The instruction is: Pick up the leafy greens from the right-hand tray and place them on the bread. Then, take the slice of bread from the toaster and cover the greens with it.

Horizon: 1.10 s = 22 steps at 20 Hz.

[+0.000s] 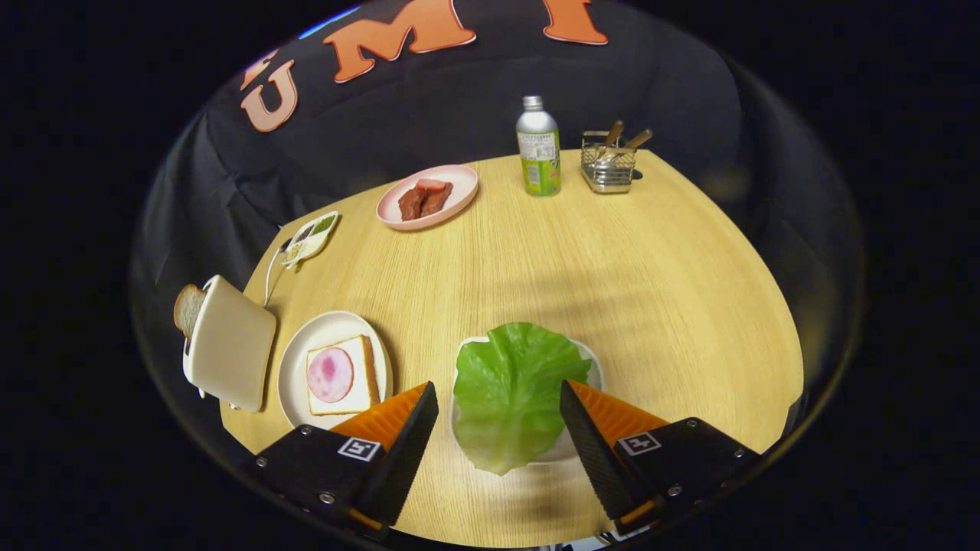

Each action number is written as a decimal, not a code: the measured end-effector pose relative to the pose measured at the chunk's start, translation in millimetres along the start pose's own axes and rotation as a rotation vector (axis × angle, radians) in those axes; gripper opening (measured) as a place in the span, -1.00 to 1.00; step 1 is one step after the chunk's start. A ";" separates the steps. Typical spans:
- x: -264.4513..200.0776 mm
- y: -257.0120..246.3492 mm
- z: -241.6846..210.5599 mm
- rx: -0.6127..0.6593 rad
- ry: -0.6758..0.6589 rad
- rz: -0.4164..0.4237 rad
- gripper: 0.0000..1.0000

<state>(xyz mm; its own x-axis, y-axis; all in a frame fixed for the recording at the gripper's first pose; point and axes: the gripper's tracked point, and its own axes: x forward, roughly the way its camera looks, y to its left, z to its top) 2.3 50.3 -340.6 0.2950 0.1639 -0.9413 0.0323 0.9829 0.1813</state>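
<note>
Hovering wide open and empty, the tongs (499, 417) flank the leafy greens (511, 394) on their tray (593, 367)

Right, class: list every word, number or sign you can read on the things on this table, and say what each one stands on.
Bottle: its label has print, too small and blurred to read.
Tongs: a square black-and-white marker on each finger, a pattern and no words; they stand open, either side of the lettuce leaf.
No other text can be read.
</note>
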 end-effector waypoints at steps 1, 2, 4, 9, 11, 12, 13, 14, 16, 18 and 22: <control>7.2 0.5 -5.5 0.007 0.030 0.010 0.91; 12.5 -2.0 -10.1 0.007 0.052 0.000 0.90; 25.1 -9.8 -16.0 -0.014 0.078 -0.038 0.87; 45.7 -25.9 -20.8 -0.044 0.096 -0.144 0.85; 50.6 -31.2 -18.6 -0.053 0.092 -0.172 0.84; 52.0 -30.7 -17.0 -0.050 0.090 -0.175 0.83; 51.2 -32.9 -17.0 -0.048 0.089 -0.189 0.75; 52.4 -35.2 -14.5 -0.048 0.083 -0.198 0.74; 50.8 -36.4 -14.1 -0.046 0.081 -0.206 0.57; 51.3 -37.7 -13.9 -0.037 0.074 -0.209 0.35; 52.9 -34.2 -11.0 -0.032 0.060 -0.203 -0.39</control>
<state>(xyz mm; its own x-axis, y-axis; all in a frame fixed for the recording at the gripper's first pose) 6.2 26.3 -399.7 0.2283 -0.0338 -0.9730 0.0542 0.9983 -0.0219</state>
